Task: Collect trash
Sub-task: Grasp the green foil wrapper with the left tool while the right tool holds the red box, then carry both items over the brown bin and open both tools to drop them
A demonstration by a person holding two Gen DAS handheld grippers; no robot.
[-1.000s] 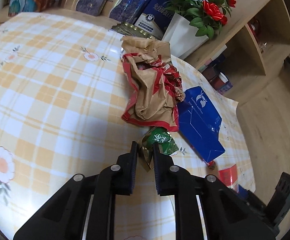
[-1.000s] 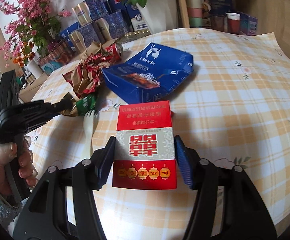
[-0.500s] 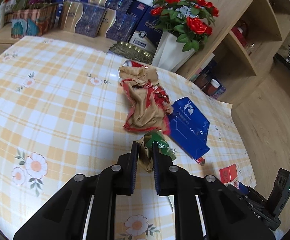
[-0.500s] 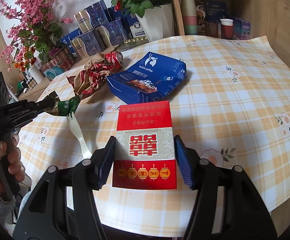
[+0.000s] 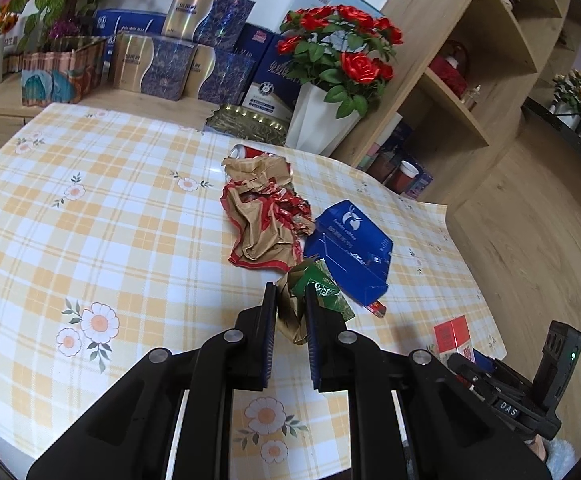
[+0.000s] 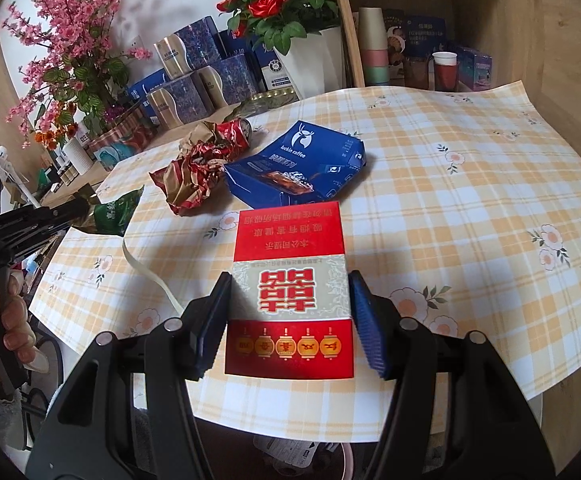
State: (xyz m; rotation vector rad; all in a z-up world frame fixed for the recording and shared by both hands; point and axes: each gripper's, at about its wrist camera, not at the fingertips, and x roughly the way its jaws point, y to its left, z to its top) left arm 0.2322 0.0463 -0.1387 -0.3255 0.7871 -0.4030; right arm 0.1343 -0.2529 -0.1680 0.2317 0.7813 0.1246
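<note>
My left gripper (image 5: pixel 290 300) is shut on a green and gold wrapper (image 5: pixel 310 286), held above the checked tablecloth (image 5: pixel 90 220); it also shows in the right wrist view (image 6: pixel 110 216). My right gripper (image 6: pixel 288 300) is shut on a red and white cigarette box (image 6: pixel 290 280), held above the table's near edge; the box also shows in the left wrist view (image 5: pixel 452 334). On the table lie a crumpled brown and red paper bag (image 5: pixel 262 216), a red can (image 6: pixel 234 132), a blue coffee bag (image 6: pixel 302 168) and a pale plastic fork (image 6: pixel 150 272).
A white pot of red roses (image 5: pixel 330 112), blue and gold gift boxes (image 5: pixel 178 60) and a gold tin (image 5: pixel 246 124) stand behind the table. A wooden shelf unit (image 5: pixel 470 80) with cups stands at the right. Pink flowers (image 6: pixel 70 52) stand at the left.
Both grippers have pulled back and up from the table with their items. The green wrapper is lifted off the cloth, and the fork beneath it now shows.
</note>
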